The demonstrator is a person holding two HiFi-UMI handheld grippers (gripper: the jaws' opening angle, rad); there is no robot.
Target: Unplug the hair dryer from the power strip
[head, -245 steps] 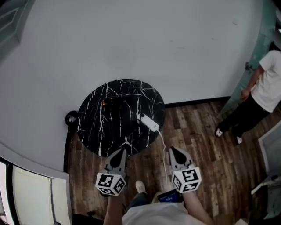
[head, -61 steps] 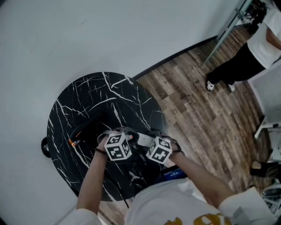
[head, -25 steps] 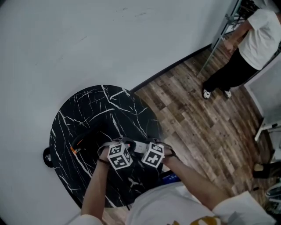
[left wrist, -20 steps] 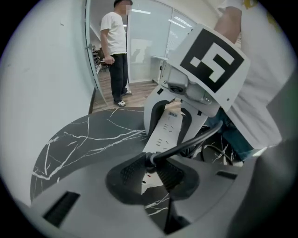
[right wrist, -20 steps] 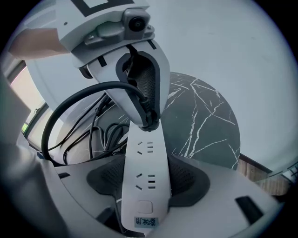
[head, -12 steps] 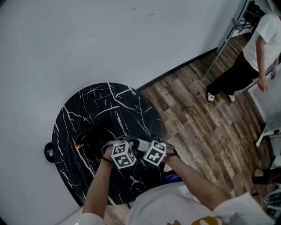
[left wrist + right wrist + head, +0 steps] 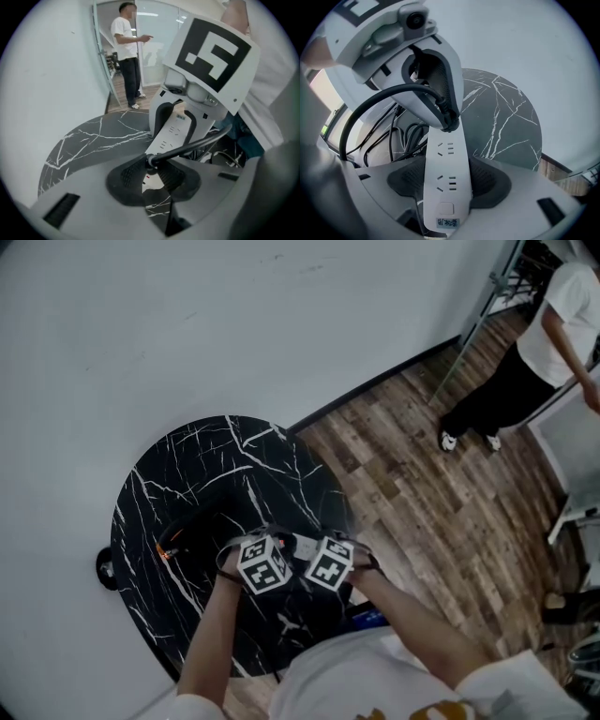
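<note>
On the round black marble table [image 7: 216, 465] lies a white power strip [image 7: 446, 159], seen also in the left gripper view [image 7: 172, 133]. My right gripper [image 7: 447, 183] is shut on the strip's near end, its pads pressing both long sides. At the strip's far socket sits the hair dryer's black plug [image 7: 150, 162], and my left gripper [image 7: 151, 170] is shut on it. The plug's black cable [image 7: 389, 101] arcs away from it. In the head view both grippers [image 7: 277, 549] [image 7: 315, 551] meet over the strip. The dark hair dryer [image 7: 192, 535] lies to their left.
Coiled black cable [image 7: 405, 133] lies on the table beside the strip. A person [image 7: 553, 324] stands on the wood floor [image 7: 422, 493] at the upper right, near a glass partition. A grey wall runs behind the table. A small dark round object [image 7: 105, 568] sits left of the table.
Both grippers have stayed together at the power strip. The person at the upper right has shifted a little.
</note>
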